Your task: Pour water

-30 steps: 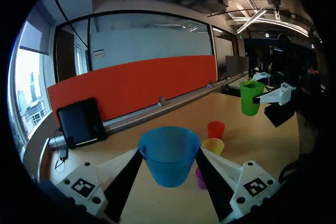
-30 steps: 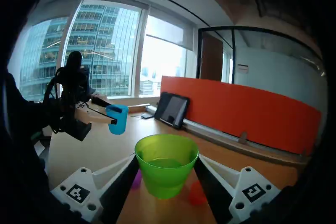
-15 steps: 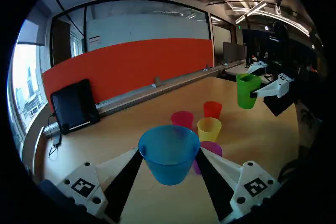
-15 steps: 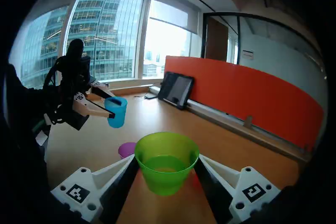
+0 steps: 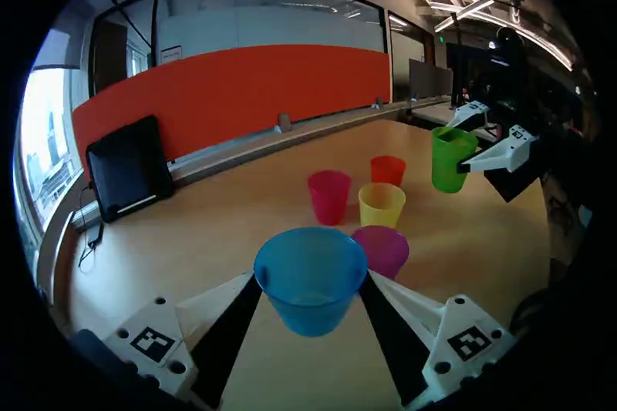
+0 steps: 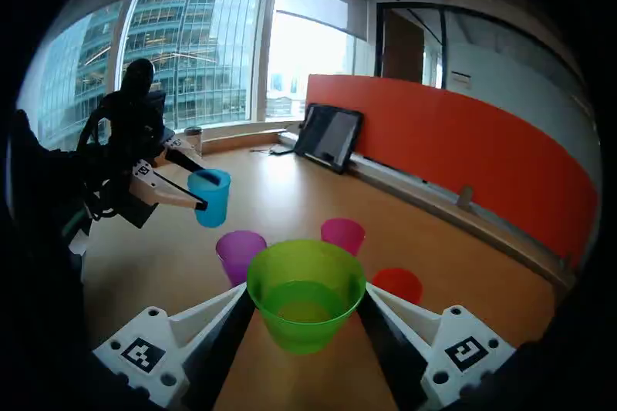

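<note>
Above the desk, I am clamping the left gripper on the blue cup and the right gripper on the green cup, water sitting inside; both upright, pouring apparently not yet begun.

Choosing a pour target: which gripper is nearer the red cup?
Right. The right gripper hangs just beside the red cup; the left gripper sits farther, past the purple cup.

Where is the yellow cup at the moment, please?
In the left gripper view the yellow cup stands on the table, right of centre, between the pink cup, the red cup and the purple cup.
</note>
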A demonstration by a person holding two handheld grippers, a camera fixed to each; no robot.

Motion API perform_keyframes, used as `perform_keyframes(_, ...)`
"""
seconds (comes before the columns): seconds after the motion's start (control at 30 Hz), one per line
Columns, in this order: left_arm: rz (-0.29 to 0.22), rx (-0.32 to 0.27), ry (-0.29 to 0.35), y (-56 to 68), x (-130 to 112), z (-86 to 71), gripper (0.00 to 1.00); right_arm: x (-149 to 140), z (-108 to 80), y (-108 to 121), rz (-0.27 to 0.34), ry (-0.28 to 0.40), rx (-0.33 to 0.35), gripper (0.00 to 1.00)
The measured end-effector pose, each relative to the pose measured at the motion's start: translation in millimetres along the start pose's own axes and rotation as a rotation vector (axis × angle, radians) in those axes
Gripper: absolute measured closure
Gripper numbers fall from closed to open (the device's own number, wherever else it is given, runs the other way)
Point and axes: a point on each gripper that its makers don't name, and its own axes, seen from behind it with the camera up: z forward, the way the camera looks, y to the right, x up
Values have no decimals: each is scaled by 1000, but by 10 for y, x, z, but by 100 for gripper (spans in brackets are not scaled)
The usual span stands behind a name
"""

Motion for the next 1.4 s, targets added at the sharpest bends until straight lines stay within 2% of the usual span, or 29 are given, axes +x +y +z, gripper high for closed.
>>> perform_keyframes(0.4, -15, -13, -63, 39, -339, 83, 13, -323, 114, 14, 7, -62, -4, 10)
perform_keyframes(0.77, -28, -23, -92, 75, -520, 113, 13, -576, 210, 23, 16, -110, -13, 10)
perform_keyframes(1.4, -29, -30, -109, 96, -657, 131, 13, -874, 330, -19, 10, -158, -21, 10)
